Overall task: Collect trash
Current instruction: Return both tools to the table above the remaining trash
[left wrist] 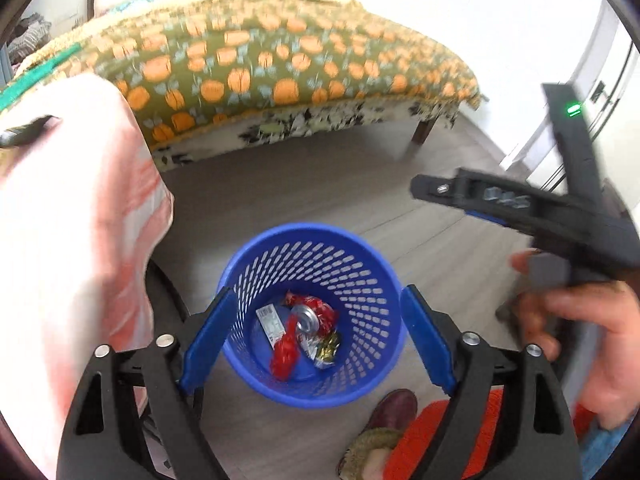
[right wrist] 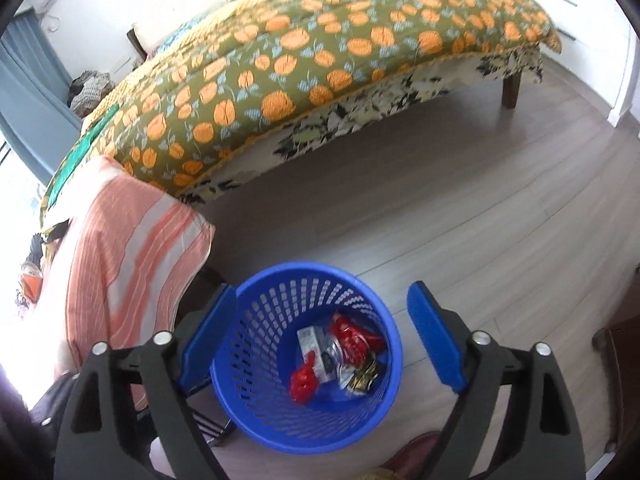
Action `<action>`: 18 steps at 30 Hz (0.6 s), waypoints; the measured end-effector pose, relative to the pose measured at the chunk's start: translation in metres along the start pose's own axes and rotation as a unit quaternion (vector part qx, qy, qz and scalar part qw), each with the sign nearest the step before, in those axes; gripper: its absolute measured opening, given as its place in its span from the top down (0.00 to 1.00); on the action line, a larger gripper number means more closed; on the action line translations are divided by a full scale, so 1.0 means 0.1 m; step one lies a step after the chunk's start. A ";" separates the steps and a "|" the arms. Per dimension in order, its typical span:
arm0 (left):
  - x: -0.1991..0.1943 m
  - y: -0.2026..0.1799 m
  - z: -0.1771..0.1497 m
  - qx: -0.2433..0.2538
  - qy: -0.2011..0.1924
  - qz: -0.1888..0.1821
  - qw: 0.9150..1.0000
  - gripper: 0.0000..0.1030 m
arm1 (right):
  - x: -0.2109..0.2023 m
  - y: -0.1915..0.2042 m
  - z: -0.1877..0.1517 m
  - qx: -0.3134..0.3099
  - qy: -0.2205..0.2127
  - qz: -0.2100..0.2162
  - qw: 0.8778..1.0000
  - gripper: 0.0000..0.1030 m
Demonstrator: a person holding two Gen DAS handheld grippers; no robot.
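Observation:
A blue perforated wastebasket (left wrist: 312, 230) (right wrist: 304, 270) stands on the wooden floor below both grippers. At its bottom lie red wrappers (left wrist: 286, 350) (right wrist: 304, 380), a silver can (left wrist: 306, 318), a white packet (right wrist: 314, 344) and a gold foil wrapper (left wrist: 328, 350). My left gripper (left wrist: 318, 300) hangs over the basket mouth, open, with nothing between its blue pads. My right gripper (right wrist: 324, 294) is also open and empty above the basket. In the left wrist view, a hand (left wrist: 592, 340) holds the right tool's black body (left wrist: 520, 208) at the right edge.
A bed with an olive cover printed with orange fruit (left wrist: 260, 64) (right wrist: 320, 60) runs across the back, its wooden leg (right wrist: 510, 90) at the right. A peach striped cloth (left wrist: 80, 220) (right wrist: 132, 240) hangs close at the left. A dark red shoe (left wrist: 394, 406) stands beside the basket.

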State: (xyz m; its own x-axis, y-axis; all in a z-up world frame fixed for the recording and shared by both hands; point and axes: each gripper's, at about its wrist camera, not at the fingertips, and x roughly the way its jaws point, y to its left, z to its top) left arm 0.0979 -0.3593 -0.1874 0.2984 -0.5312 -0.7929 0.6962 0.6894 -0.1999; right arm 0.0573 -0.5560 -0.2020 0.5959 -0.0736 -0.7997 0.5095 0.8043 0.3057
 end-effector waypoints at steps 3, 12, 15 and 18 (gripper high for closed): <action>-0.35 0.09 -0.05 -0.002 -0.024 -0.002 1.000 0.12 | -0.11 0.14 -0.02 -0.017 -0.024 -0.002 1.000 0.16; -1.16 0.90 -0.45 -0.022 -0.040 0.091 0.995 0.10 | -0.43 1.01 -0.31 -0.170 -0.114 -0.009 0.979 0.16; -1.34 1.27 -0.60 -0.049 -0.036 0.119 0.991 0.10 | -0.43 1.36 -0.50 -0.211 -0.110 0.004 0.971 0.16; -1.54 1.65 -0.72 -0.073 -0.036 0.152 0.985 0.10 | -0.40 1.80 -0.73 -0.250 -0.090 0.036 0.963 0.16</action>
State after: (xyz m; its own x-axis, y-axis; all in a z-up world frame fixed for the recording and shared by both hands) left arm 0.1201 -0.1285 -0.1396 0.5272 -0.3197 -0.7873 0.4683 0.8824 -0.0448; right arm 0.0797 -0.3650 -0.1524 0.7394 -0.0714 -0.6695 0.1270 0.9913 0.0346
